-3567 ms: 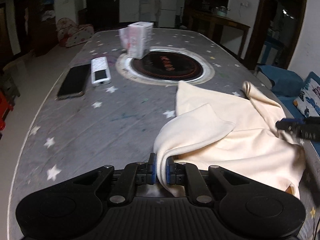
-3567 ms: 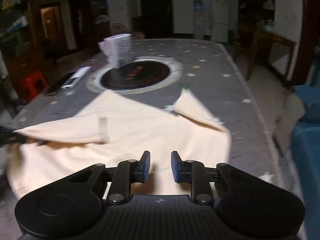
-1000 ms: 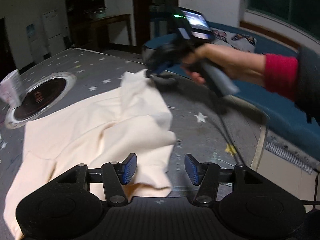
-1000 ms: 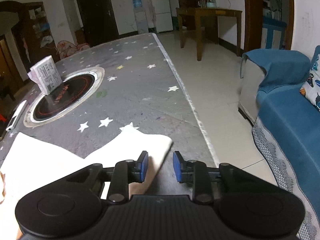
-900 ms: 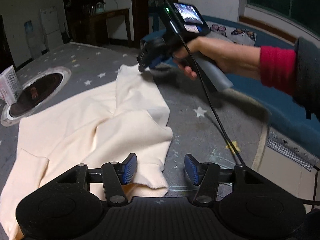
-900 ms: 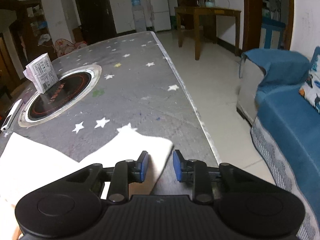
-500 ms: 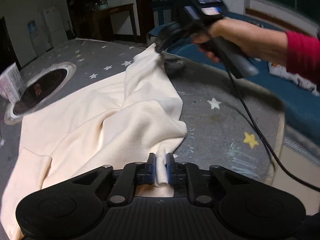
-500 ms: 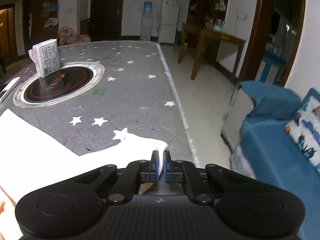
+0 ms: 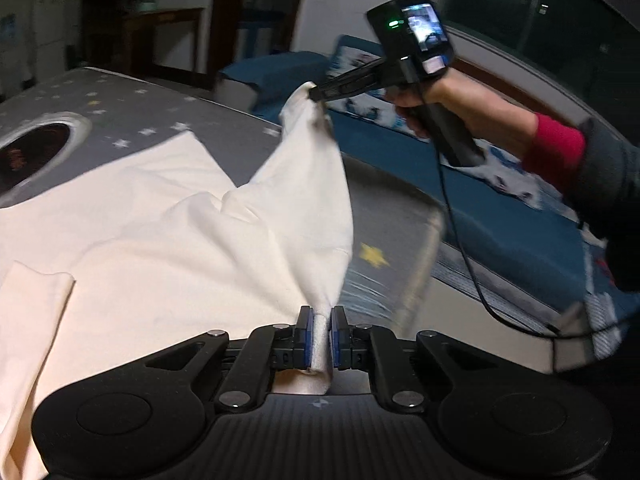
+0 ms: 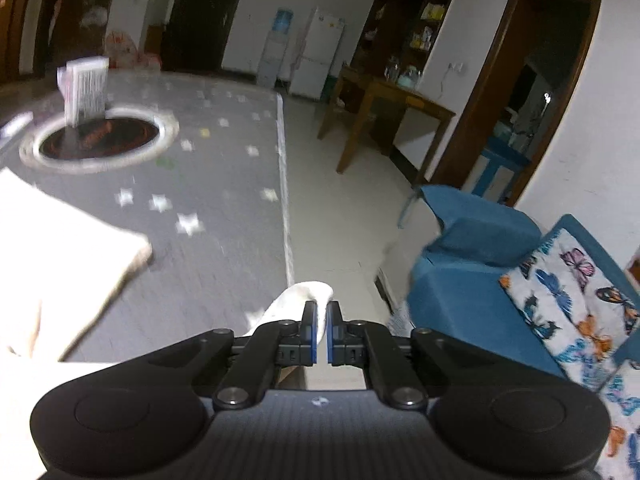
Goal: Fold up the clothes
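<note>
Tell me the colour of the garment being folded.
Plain cream, with no print; the garment shows best in the left wrist view.

Your left gripper (image 9: pixel 319 334): jaws clamped on a bunched fold of the cream garment (image 9: pixel 160 216) at the near edge.
Garment: spread across the grey star-printed desk (image 9: pixel 384 216), one corner lifted up and to the right.
Your right gripper (image 9: pixel 316 94): pinching that raised corner; your hand (image 9: pixel 444 100) grips its handle, red cuff (image 9: pixel 554 150) showing.
Cable (image 9: pixel 464 248): hangs from the handle, trailing right.
Far left: a dark round inset (image 9: pixel 32 152) in the desk.
Right: a blue sofa (image 9: pixel 500 216).
</note>
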Action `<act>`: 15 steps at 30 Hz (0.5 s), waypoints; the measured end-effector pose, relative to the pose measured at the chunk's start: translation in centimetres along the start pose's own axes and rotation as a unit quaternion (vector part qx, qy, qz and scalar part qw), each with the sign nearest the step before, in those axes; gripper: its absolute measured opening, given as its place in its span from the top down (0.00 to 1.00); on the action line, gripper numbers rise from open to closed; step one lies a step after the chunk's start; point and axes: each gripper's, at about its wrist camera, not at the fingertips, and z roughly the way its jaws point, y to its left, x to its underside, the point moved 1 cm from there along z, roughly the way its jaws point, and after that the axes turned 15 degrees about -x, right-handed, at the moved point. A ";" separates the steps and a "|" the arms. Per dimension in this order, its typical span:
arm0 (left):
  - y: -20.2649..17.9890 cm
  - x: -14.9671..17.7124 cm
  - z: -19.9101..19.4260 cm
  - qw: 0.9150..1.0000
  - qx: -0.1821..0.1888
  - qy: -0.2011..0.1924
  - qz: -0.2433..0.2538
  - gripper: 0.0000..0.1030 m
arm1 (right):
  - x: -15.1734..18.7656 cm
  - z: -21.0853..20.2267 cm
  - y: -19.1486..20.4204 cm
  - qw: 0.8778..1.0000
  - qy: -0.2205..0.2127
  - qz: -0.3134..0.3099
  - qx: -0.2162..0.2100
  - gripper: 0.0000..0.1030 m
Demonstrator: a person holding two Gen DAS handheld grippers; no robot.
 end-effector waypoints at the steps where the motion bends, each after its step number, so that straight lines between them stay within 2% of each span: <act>1: -0.2 0.2 -0.1 1.000 0.011 0.002 0.003 0.90 | 0.6 0.2 0.0 1.000 0.012 -0.005 0.006 0.96; 3: -0.7 0.4 0.2 1.000 0.028 0.007 0.010 0.89 | 1.5 0.9 0.0 0.999 0.043 -0.015 0.017 0.94; 6: -0.9 0.3 0.3 0.999 0.043 0.007 0.012 0.86 | 2.2 1.5 0.2 0.997 0.068 -0.023 0.028 0.89; 7: -0.6 0.1 0.0 0.999 0.046 0.002 0.009 0.85 | 2.2 1.4 0.4 0.997 0.065 -0.027 0.031 0.85; 10: 0.8 -0.2 -1.1 0.999 0.045 -0.013 -0.002 0.71 | 1.2 0.7 0.9 0.998 0.046 -0.038 0.026 0.82; 12: 2.3 -0.4 -1.9 0.999 0.016 -0.025 -0.015 0.67 | 0.3 0.2 1.3 0.999 0.031 -0.036 0.004 0.82; 15: 5.9 -1.0 -2.2 0.997 -0.046 -0.030 -0.057 0.67 | -1.1 0.6 1.9 0.997 0.027 -0.007 -0.074 0.82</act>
